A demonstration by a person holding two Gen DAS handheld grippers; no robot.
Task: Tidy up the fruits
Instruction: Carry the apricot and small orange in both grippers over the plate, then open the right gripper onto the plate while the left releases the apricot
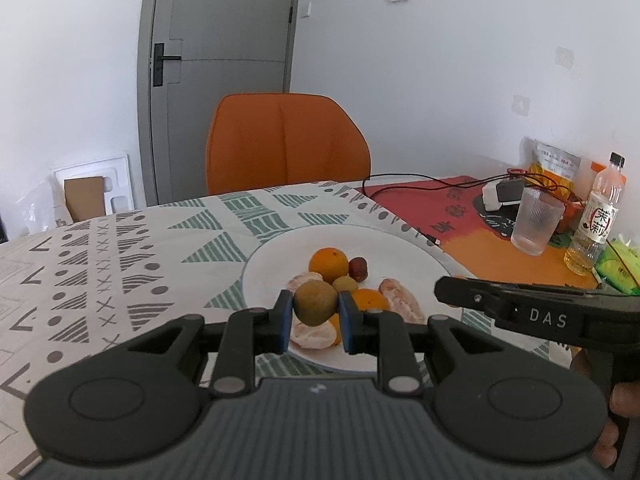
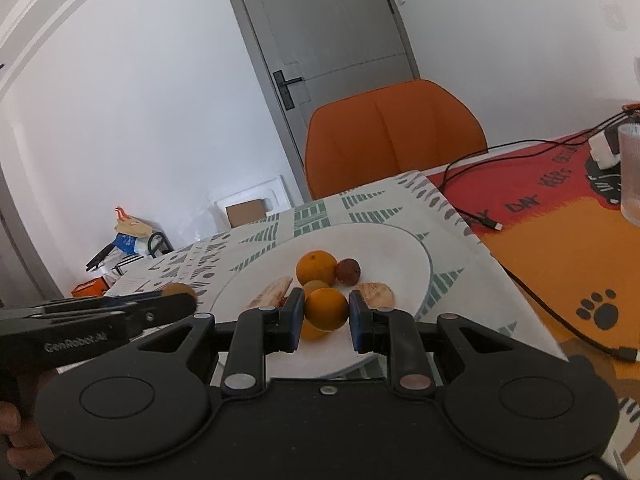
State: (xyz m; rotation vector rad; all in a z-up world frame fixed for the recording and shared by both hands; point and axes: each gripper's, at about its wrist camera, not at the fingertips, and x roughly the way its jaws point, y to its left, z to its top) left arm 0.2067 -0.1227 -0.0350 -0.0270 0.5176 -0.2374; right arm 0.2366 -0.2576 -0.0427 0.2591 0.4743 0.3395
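A white plate (image 1: 404, 252) holds a large orange (image 1: 329, 264), a dark red fruit (image 1: 358, 269), a small greenish fruit (image 1: 345, 283) and peeled citrus pieces (image 1: 402, 304). My left gripper (image 1: 315, 312) is shut on a brown-green round fruit (image 1: 315, 307) and holds it above the plate's near side. In the right wrist view, my right gripper (image 2: 326, 316) is shut on a small orange (image 2: 326, 308) over the plate (image 2: 396, 248), near another orange (image 2: 316, 267) and the red fruit (image 2: 348, 271). The left gripper is at the left edge of that view.
The table has a patterned cloth (image 1: 120, 264) and an orange-red mat (image 1: 472, 216). A ribbed glass (image 1: 538, 222), a drink bottle (image 1: 598, 220), snack bags and a black cable (image 2: 476, 204) stand at the right. An orange chair (image 1: 286, 144) stands behind the table.
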